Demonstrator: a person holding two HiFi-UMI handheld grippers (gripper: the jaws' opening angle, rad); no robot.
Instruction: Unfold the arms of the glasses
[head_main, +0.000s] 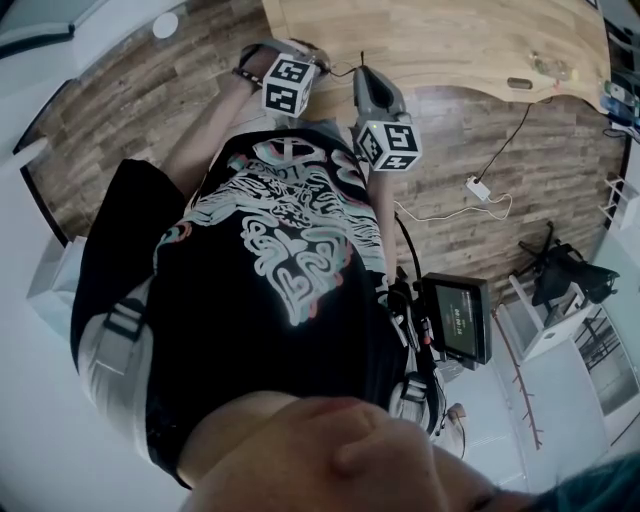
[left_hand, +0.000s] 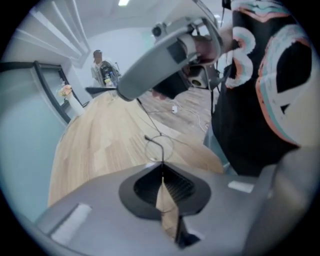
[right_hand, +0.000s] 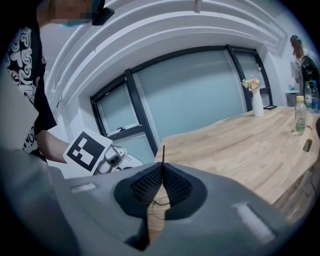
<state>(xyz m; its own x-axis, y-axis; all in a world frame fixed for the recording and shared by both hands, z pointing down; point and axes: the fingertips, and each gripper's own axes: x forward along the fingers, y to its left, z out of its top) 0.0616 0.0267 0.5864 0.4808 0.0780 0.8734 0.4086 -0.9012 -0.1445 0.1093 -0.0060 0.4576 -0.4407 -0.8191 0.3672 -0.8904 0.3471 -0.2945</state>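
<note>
Glasses: a thin wire pair (left_hand: 163, 152), pinched between my two grippers. One round lens rim (left_hand: 145, 148) and a bent length of wire stand just past the left pads.
Left gripper: my left gripper (left_hand: 162, 166) is clenched on the frame wire, pads pressed together with only the wire between them.
Right gripper: my right gripper (right_hand: 162, 167) is likewise clamped. A straight dark wire tip (right_hand: 163, 151) pokes out beyond its pads, and I judge this to be the end of one arm, though it is too fine to be sure.
Place: the glasses hang in the air between the grippers, just off the near edge of the table (left_hand: 95, 150), by its rounded corner. They do not seem to rest on the wood. The head view shows both marker cubes close together there, left (head_main: 290, 85) and right (head_main: 388, 143), but the frame itself is too small to find.
Step in hand: both grips look set, so I judge the swing of the first arm to be next. None looks opened yet.
Doing it well: hold the left hand fixed as the anchor on the front of the frame. Let the right hand carry the arm round in an arc about the hinge, never a straight pull. Go slowly and ease off at the hinge's stop.
Watch for: wire this thin will bend or slip through the pads. A twist between the hands could spring the lens rim.
</note>
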